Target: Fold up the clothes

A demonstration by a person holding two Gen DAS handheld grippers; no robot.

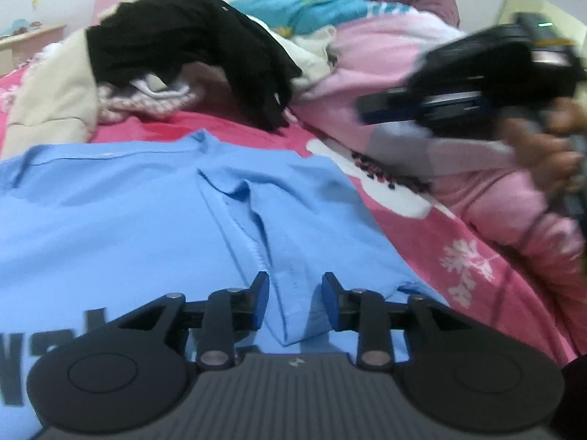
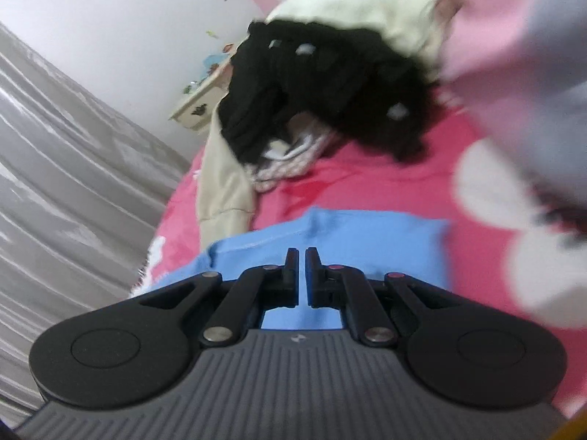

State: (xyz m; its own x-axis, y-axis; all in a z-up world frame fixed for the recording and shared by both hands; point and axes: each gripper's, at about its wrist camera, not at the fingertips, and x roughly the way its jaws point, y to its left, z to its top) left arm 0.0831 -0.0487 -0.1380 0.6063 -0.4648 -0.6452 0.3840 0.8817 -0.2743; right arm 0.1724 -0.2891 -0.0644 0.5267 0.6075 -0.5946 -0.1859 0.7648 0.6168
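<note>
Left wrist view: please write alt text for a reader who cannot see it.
The left gripper hovers with its jaws open over a light blue shirt spread flat on a pink bedspread. Behind lies a heap of unfolded clothes topped by a black garment; at right, blurred, the right gripper carries a pale cloth.

Ahead of the left gripper (image 1: 295, 295), the flat blue shirt (image 1: 128, 212) left low, open room. Beyond it a heap barred the way: a black garment (image 1: 190, 47) on a cream one (image 1: 51, 106). To its right, a pink quilt (image 1: 367, 58) and the raised right gripper (image 1: 370, 108) crowded the side. Left of the right gripper, a grey curtain (image 2: 66, 154) closed the bed's edge.
</note>
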